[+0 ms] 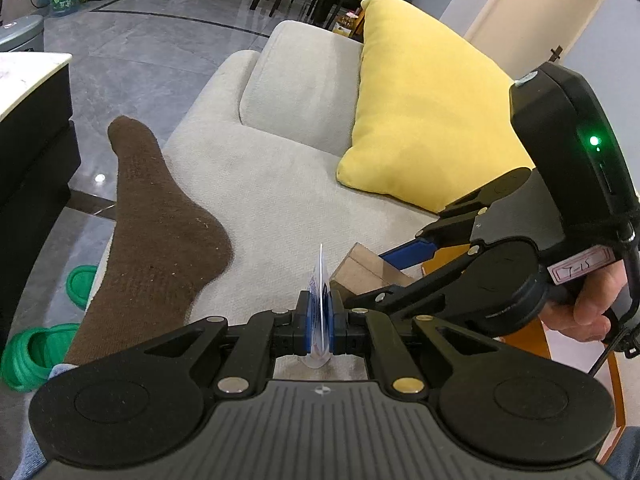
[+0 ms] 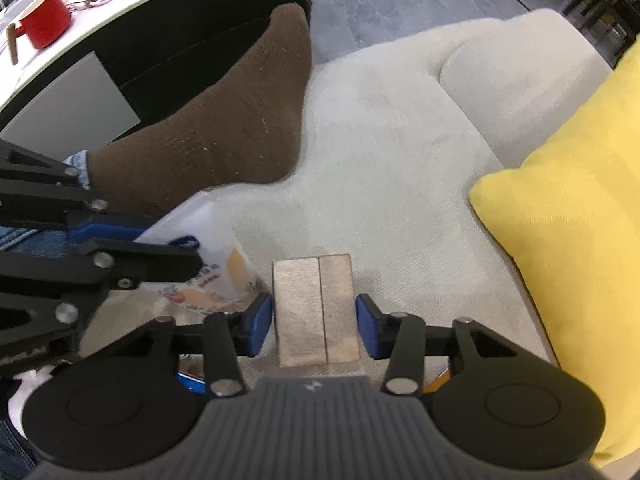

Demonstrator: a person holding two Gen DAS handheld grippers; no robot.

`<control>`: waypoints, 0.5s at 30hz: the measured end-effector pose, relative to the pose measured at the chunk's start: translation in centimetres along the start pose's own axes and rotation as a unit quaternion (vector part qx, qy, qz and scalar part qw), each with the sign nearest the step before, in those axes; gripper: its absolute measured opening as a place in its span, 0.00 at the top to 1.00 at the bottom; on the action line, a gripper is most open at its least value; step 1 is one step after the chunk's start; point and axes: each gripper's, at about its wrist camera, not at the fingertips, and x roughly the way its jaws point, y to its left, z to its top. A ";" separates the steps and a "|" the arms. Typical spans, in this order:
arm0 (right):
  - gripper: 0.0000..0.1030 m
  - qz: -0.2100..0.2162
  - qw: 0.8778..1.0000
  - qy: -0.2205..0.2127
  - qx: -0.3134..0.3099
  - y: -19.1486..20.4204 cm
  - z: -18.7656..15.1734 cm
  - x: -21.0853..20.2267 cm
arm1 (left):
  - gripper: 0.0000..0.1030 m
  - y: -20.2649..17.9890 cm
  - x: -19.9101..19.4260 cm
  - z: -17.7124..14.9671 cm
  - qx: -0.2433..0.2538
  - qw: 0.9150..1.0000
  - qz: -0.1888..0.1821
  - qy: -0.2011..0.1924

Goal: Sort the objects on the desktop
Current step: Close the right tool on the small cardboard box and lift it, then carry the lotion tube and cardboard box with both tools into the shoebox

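1. The left gripper [image 1: 320, 322] had its fingers closed on a thin white packet [image 1: 319, 304], held edge-on at lower centre of the left wrist view.
2. The right gripper [image 2: 316, 326] stood open, its blue fingers [image 2: 259, 324] either side of a small cardboard box [image 2: 316, 308] without pressing it.
3. The box lay on the beige sofa [image 2: 392, 184], low in the frame, with a brown-socked foot [image 2: 224, 136] upper left and a yellow cushion [image 2: 568, 240] right.
4. Likely step: setting the box down or about to take it; next, the packet needs a place.
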 end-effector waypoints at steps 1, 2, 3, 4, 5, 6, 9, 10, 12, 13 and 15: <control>0.54 0.000 1.000 -0.001 0.010 -0.1 0.0 -0.1 | 0.93 0.0 -0.1 0.0 -0.001 1.000 0.003 0.001; 0.55 -0.001 1.000 -0.002 0.019 -0.2 -0.1 -0.2 | 0.93 0.0 -0.2 -0.1 -0.002 1.000 0.006 0.001; 0.55 -0.004 0.999 -0.005 0.032 -0.2 -0.2 -0.3 | 0.93 -0.1 -0.3 -0.1 -0.002 1.000 0.011 0.001; 0.55 -0.007 0.999 -0.010 0.047 -0.3 -0.4 -0.5 | 0.93 -0.2 -0.4 -0.2 -0.003 1.000 0.015 -0.001; 0.55 -0.007 0.998 -0.018 0.057 -0.3 -0.6 -1.0 | 0.93 -0.3 -0.6 -0.3 -0.006 1.000 0.016 -0.003; 0.55 -0.007 0.997 -0.028 0.065 -0.3 -0.7 -1.6 | 0.93 -0.4 -0.9 -0.3 -0.009 1.000 0.015 -0.006; 0.55 0.003 0.993 -0.066 0.096 -0.5 -1.4 -5.3 | 0.93 -1.0 -2.3 -0.2 -0.009 1.000 0.020 -0.020; 0.55 0.008 0.991 -0.080 0.105 -0.6 -1.7 -6.8 | 0.93 -1.2 -2.9 0.0 -0.009 0.999 0.017 -0.026; 0.55 0.012 0.986 -0.109 0.125 -1.0 -2.8 -10.1 | 0.93 -2.0 -4.7 0.3 -0.007 0.999 0.006 -0.040; 0.55 0.011 0.984 -0.120 0.132 -1.1 -3.5 -11.6 | 0.93 -2.5 -5.5 0.4 -0.006 0.999 0.002 -0.049; 0.55 0.001 0.978 -0.145 0.148 -1.4 -5.2 -14.5 | 0.93 -3.8 -7.5 0.6 0.003 0.997 -0.009 -0.070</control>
